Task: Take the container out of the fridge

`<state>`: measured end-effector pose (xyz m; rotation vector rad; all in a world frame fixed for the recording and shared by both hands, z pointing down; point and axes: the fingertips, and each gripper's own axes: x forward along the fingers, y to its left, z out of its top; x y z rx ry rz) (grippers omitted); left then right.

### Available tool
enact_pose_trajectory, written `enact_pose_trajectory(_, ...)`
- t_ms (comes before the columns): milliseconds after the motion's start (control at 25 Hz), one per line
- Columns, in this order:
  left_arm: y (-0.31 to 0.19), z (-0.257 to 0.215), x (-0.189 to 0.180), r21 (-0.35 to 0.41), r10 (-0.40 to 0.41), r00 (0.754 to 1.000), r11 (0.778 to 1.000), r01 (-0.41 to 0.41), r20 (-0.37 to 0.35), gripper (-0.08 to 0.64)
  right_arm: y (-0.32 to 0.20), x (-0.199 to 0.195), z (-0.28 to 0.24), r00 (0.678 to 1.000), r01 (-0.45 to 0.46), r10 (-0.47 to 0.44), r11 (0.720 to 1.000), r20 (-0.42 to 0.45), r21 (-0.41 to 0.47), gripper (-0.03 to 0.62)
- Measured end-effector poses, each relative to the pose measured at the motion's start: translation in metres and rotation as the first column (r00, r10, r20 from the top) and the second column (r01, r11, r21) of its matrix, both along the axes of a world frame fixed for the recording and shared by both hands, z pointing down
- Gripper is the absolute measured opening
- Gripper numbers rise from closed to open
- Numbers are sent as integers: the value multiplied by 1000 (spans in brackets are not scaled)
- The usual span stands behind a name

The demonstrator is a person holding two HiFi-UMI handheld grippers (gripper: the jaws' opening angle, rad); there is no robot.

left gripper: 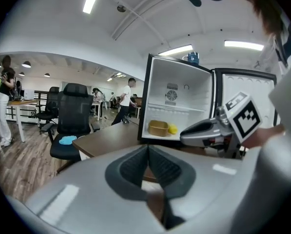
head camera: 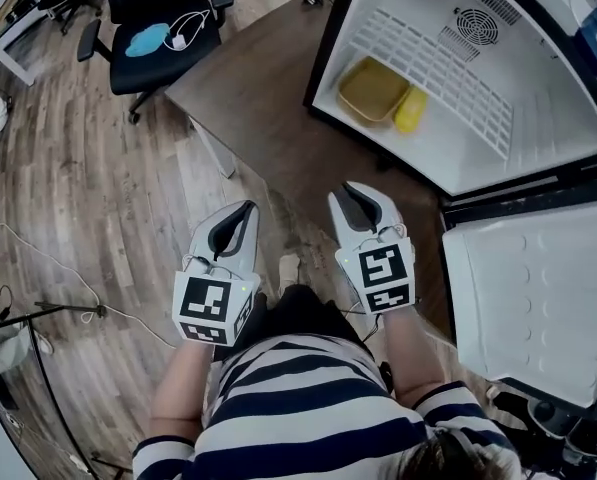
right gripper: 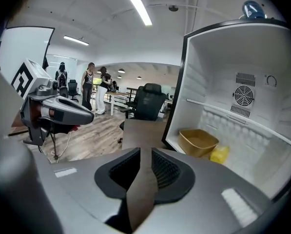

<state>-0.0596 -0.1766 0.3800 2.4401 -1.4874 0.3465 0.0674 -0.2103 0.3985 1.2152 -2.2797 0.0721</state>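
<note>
Office desk: brown table (head camera: 268, 118) bearing an open fridge (head camera: 538, 158). Tan container (head camera: 373, 90) sits inside on its floor, just beside a yellow pack (head camera: 410, 110). Left gripper (head camera: 244, 210): jaws together, empty. Right gripper (head camera: 358, 193): jaws slightly parted, empty. Recommended: widen the right jaws and take the container's near rim, clear of the pack.

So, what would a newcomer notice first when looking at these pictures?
Probably the fridge, standing wide open on the brown table, with a tan container and a yellow item beside it on its floor. Next, the left claw and right claw, both empty, held out side by side in front of the person.
</note>
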Motion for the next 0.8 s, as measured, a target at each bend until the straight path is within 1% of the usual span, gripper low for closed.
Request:
enact_pose_trajectory(120, -12, 5, 8, -12, 0, 1000, 1000, 0, 6, 0, -17, 6, 7, 1000, 20, -20, 1000, -23, 0, 102)
enact_pose_trajectory(280, -28, 12, 13, -25, -14, 1000, 1000, 14, 16, 0, -41, 13, 13, 997, 38, -37, 999, -63, 12, 137)
enact_pose_trajectory(400, -39, 16, 16, -32, -31, 999, 999, 31, 19, 0, -60, 19, 16, 995, 47, -44, 999, -95, 26, 149)
enact_pose_trajectory(640, -64, 23, 19, -37, -58, 998, 998, 59, 19, 0, -101, 32, 16, 988, 43, -33, 997, -150, 63, 152)
enact_pose_trajectory(800, -77, 28, 21, -43, -73, 997, 996, 74, 12, 0, -124, 40, 19, 979, 42, -25, 996, -202, 80, 152)
